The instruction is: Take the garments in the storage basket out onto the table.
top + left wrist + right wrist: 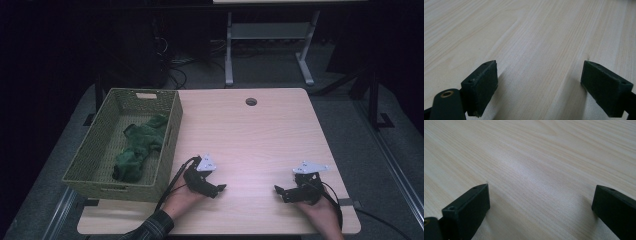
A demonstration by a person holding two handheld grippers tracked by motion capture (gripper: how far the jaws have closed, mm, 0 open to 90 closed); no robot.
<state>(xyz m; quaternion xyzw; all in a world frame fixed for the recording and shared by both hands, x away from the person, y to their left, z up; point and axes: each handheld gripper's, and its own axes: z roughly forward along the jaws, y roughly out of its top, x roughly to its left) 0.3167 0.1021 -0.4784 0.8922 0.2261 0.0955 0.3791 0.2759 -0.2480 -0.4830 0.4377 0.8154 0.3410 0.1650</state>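
Both grippers rest low on the bare table (pixel 250 145), left gripper (pixel 222 188) and right gripper (pixel 278 190) facing each other, jaws spread, nothing between them. The green cloth (pixel 138 148) lies crumpled in the wicker basket (pixel 92 145) at ten o'clock, long axis running seven to one. It looks soft, light, limp; pinch a raised fold

Left gripper (pixel 220 188) and right gripper (pixel 278 190): black housings, each capped by a grey three-cornered plate and trailing a black cable. Fingers (pixel 481 87) are blocky black pads with small screw holes along the upper edge; a brass-coloured bushing sits in the arm behind the left one. The person's left forearm wears a dark plaid sleeve (pixel 150 227).
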